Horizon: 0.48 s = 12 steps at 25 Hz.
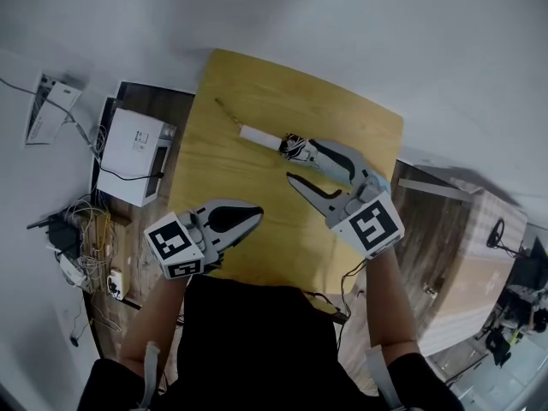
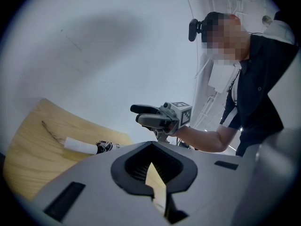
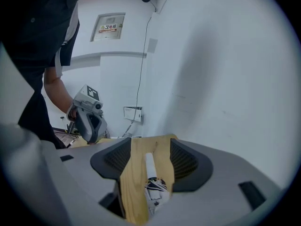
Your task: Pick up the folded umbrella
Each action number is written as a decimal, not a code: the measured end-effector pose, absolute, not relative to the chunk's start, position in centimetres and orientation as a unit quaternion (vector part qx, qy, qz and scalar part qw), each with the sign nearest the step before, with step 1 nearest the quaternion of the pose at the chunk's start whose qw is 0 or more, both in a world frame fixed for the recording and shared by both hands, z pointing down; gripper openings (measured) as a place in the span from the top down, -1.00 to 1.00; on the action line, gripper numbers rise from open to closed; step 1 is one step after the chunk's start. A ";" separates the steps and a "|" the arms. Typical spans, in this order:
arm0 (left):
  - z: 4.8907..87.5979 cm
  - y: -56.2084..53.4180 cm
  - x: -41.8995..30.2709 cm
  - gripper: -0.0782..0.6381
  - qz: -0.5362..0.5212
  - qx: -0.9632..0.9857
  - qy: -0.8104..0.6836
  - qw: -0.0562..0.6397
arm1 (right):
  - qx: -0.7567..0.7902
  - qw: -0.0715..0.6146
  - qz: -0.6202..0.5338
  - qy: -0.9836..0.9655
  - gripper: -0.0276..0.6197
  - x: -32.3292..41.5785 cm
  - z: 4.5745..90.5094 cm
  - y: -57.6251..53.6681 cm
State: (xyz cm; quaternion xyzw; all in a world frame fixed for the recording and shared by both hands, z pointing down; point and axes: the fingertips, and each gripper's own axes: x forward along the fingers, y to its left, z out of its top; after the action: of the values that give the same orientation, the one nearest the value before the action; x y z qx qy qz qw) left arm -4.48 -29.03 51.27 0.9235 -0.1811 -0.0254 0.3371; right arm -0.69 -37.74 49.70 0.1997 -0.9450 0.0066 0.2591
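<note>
When looking down from the head view, finds the folded umbrella (image 1: pixel 267 138) flat on the yellow wooden table (image 1: pixel 248 75), slanted across its middle. Has a white wrapped part toward the far left and a black-and-white patterned end (image 1: pixel 294 145) toward the right. Trails a thin cord (image 1: pixel 225 110) from the white part across the wood. Puts that patterned end in the mouth of the right gripper (image 1: pixel 301 161), between jaws spread wide. Sits nearer the far jaw there, just at its tip, and apart from the near jaw. Seen along the right gripper's own jaws, runs straight up the gap with bare wood on either side, near end close against the right-hand jaw; cannot tell whether touching. Not yet clamped by either pad. Holds the left gripper (image 1: pixel 255 215) over the table's near edge, well apart from the umbrella, tips together, only a sliver of wood showing between the pads, nothing in them. Beyond the table's left edge, on the dark floor: a white box (image 1: pixel 133 154) with a black cable, then a tangle of wires (image 1: pixel 86 247).
</note>
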 end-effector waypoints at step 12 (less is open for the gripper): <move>53.4 -30.4 -6.7 0.76 -0.033 0.912 -0.201 0.356 | 0.187 0.363 0.053 -0.911 -0.07 -1.1 58.2 -42.1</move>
State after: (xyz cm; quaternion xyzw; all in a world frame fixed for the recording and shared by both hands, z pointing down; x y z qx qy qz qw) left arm -6.71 -30.43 53.42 0.9122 -0.2008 -0.0335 0.3556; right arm -1.10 -42.13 58.19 0.1873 -0.9114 0.0528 0.3625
